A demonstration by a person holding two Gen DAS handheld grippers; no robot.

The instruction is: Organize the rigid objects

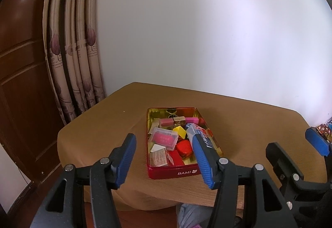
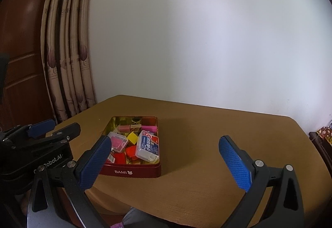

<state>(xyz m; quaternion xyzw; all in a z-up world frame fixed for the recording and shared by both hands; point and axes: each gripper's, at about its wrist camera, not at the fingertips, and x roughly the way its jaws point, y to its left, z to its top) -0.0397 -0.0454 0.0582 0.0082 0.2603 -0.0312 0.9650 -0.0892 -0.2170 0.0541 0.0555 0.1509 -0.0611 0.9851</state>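
A red tin (image 1: 174,173) marked "BAMI" sat open on a tan-covered worktop (image 1: 99,124), just below the centre of the frame in both wrist views, packed with small hard items. Among them were a clear case with a pink insert (image 1: 165,138), a yellow block (image 1: 180,131), a red block (image 1: 184,148) and a white box with blue print (image 2: 148,146) that lay on top at the tin's right side. A small brown box (image 1: 179,121) and a pink bar (image 1: 192,120) lay toward the tin's far end.

The left tongs (image 1: 166,158) stood released in the lower part of the left wrist view, blue pads (image 1: 126,160) apart and nothing gripped between them, with the near end of the tin seen through the gap. The right tongs (image 2: 168,162) stood spread wide in the lower part of the right wrist view, empty, over bare cloth to the right of the tin; their left pad (image 2: 94,162) overlapped the tin's near left corner in the frame, though whether it touched could not be told.

A patterned curtain (image 1: 72,51) and dark wooden panelling (image 1: 20,62) filled the left of both frames, against a plain white wall (image 1: 207,31).
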